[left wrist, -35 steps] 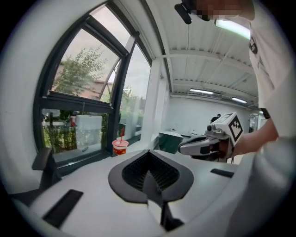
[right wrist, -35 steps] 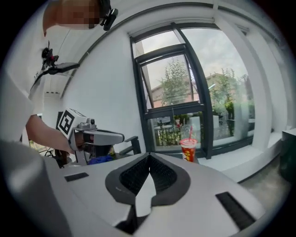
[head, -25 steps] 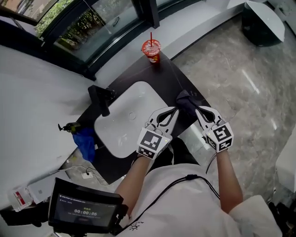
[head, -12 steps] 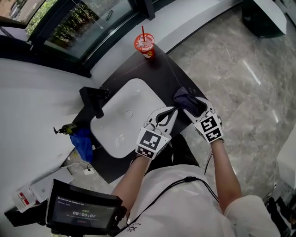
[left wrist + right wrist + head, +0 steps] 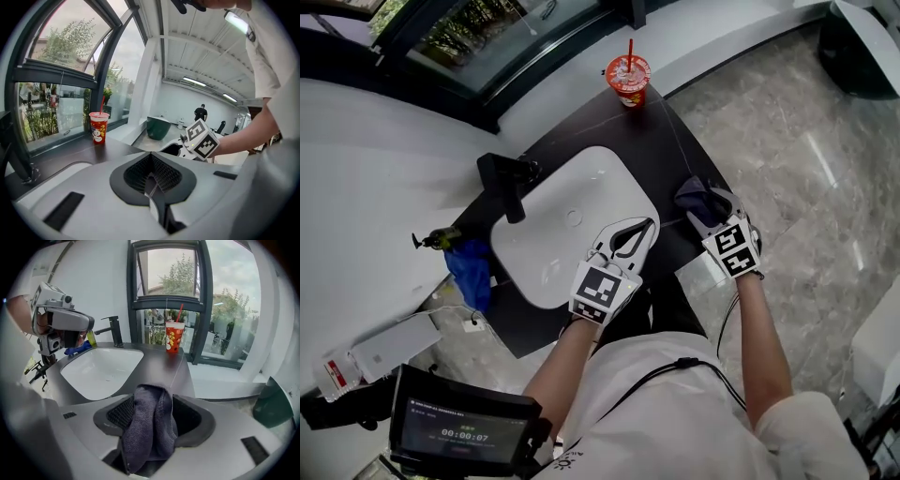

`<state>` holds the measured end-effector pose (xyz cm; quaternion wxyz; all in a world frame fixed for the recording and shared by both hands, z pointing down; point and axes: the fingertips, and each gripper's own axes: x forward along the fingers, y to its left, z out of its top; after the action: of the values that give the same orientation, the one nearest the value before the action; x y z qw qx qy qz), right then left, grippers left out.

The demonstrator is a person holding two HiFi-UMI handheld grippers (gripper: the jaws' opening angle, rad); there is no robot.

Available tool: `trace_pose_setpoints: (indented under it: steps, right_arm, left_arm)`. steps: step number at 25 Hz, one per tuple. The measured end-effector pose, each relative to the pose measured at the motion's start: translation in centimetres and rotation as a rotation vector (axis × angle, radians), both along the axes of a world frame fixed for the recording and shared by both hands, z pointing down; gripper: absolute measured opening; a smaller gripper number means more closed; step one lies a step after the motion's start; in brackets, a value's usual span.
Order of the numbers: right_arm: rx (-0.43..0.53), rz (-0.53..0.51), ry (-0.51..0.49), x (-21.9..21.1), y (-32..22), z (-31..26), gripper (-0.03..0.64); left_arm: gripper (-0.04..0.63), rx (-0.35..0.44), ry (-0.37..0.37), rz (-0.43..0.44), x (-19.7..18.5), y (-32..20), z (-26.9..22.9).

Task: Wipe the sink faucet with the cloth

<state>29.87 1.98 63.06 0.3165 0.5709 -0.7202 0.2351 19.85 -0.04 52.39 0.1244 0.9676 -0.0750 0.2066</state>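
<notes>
Right gripper (image 5: 152,401) has just opened its jaws wide, grey cloth (image 5: 147,427) draped loosely between them; left gripper (image 5: 645,225) is closed, empty. White sink (image 5: 614,169) lies between both and the black faucet (image 5: 511,183), red cup (image 5: 629,75) beyond.

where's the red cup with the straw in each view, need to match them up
Head view: red cup at top centre, on the far end of the dark countertop.
Left gripper view: cup left of centre, at mid height, on the countertop.
Right gripper view: cup just right of centre, in the upper half.
Shared landmark: the dark countertop it stands on.
</notes>
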Motion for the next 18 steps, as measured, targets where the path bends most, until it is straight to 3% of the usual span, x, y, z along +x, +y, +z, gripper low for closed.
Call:
trace_pose_setpoints:
  steps: [4, 9, 10, 11, 12, 18]
  right_arm:
    - [0.012, -0.023, 0.002, -1.2, -1.0, -1.7, 0.241]
    - [-0.095, -0.017, 0.057, -0.1, -0.3, 1.6, 0.241]
    - [-0.106, -0.008, 0.052, 0.1, -0.3, 2.0, 0.23]
    - [-0.111, -0.002, 0.041, 0.2, -0.3, 2.2, 0.155]
    - [-0.112, 0.0, 0.024, 0.1, -0.4, 2.1, 0.141]
    - [-0.049, -0.029, -0.079, -0.8, -1.9, -1.1, 0.12]
  left_arm:
    - [-0.006, -0.014, 0.009, -0.026, -1.3, -1.4, -0.1]
    - [-0.006, -0.01, 0.023, -0.042, -1.8, -1.8, -0.7]
    - [-0.006, -0.007, 0.025, -0.049, -2.0, -2.0, -0.8]
    - [-0.006, -0.004, 0.026, -0.06, -2.4, -2.3, -1.0]
    - [-0.006, -0.002, 0.027, -0.073, -2.8, -2.6, -1.1]
    - [-0.006, 0.02, 0.058, -0.189, -6.4, -4.8, -2.6]
